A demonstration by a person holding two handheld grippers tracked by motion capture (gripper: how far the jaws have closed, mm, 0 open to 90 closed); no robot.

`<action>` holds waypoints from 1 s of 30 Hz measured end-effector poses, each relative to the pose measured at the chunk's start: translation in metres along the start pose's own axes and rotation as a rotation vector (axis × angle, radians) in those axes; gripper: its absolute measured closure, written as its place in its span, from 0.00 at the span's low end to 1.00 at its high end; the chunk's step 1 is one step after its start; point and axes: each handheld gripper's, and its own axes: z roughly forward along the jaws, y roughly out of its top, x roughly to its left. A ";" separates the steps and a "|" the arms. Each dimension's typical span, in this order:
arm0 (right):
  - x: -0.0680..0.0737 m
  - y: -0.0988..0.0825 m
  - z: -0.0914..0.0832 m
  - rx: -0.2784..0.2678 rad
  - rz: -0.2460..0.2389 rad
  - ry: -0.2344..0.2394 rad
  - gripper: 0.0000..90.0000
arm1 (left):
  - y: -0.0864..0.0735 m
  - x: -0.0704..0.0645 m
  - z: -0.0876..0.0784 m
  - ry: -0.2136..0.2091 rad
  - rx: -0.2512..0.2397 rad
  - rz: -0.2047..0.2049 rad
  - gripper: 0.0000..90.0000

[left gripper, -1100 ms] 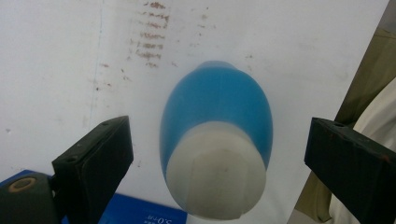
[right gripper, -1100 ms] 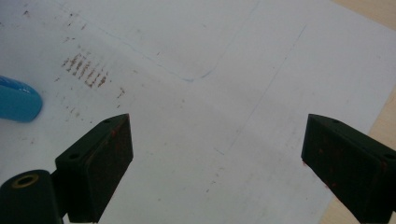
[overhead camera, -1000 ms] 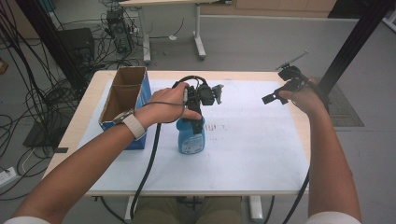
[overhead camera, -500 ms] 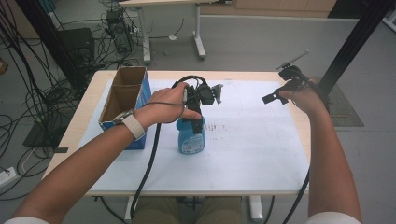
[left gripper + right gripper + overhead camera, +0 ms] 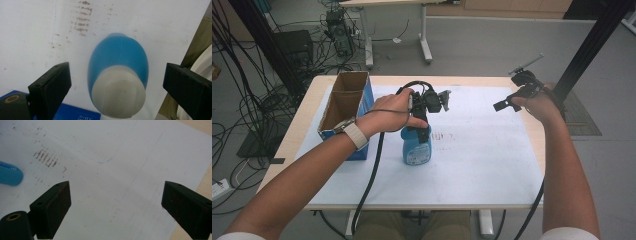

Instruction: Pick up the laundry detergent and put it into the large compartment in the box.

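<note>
Left gripper hangs wide open over the blue bottle; right gripper open, empty. An off-centre squeeze could topple it.

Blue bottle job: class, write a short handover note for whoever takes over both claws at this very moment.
Left claw: open, directly above the blue bottle, one jaw on either side of its white cap, not touching it.
Right claw: open, holding nothing, over the white sheet near the table's right edge.
The bottle stands upright on the sheet, right of the open cardboard box.
Done: the left claw is lined up over the cap.
Left: probably lower, close on the bottle and lift; where it should go cannot be told.
</note>
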 end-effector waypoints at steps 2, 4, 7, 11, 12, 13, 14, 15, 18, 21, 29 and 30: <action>0.000 0.000 0.000 -0.001 -0.001 0.000 0.10 | 0.000 0.000 0.000 0.000 0.000 0.000 0.09; 0.000 0.000 0.000 0.000 -0.001 0.000 0.10 | 0.000 0.000 0.000 0.001 0.002 0.000 0.09; 0.000 0.000 0.000 0.000 -0.001 0.000 0.10 | 0.000 0.000 0.000 0.002 0.002 0.000 0.09; 0.000 0.001 0.001 0.000 -0.002 0.001 0.10 | 0.001 -0.001 0.001 0.006 0.004 0.001 0.09; 0.000 0.001 0.001 0.002 -0.002 0.000 0.10 | 0.001 -0.001 0.001 0.007 0.004 0.001 0.09; 0.000 0.001 0.001 0.001 -0.002 0.000 0.10 | 0.001 -0.001 0.001 0.006 0.006 0.001 0.09; 0.000 0.001 0.001 0.001 -0.001 0.001 0.10 | 0.002 0.000 0.001 0.005 0.007 0.002 0.09; 0.000 0.001 0.001 0.002 -0.001 0.000 0.10 | 0.001 -0.001 0.001 0.007 0.004 0.002 0.09; -0.001 0.001 0.001 0.002 0.000 0.002 0.10 | 0.002 0.000 0.001 0.004 0.006 0.002 0.09; -0.001 0.001 0.001 0.001 0.001 0.001 0.10 | 0.002 0.000 0.001 0.003 0.005 0.003 0.09; -0.001 0.000 0.001 0.002 0.000 0.000 0.10 | 0.002 0.000 0.002 0.005 0.006 0.002 0.09; -0.001 0.001 0.001 0.002 0.000 0.000 0.10 | 0.001 0.000 0.002 0.003 0.005 0.002 0.09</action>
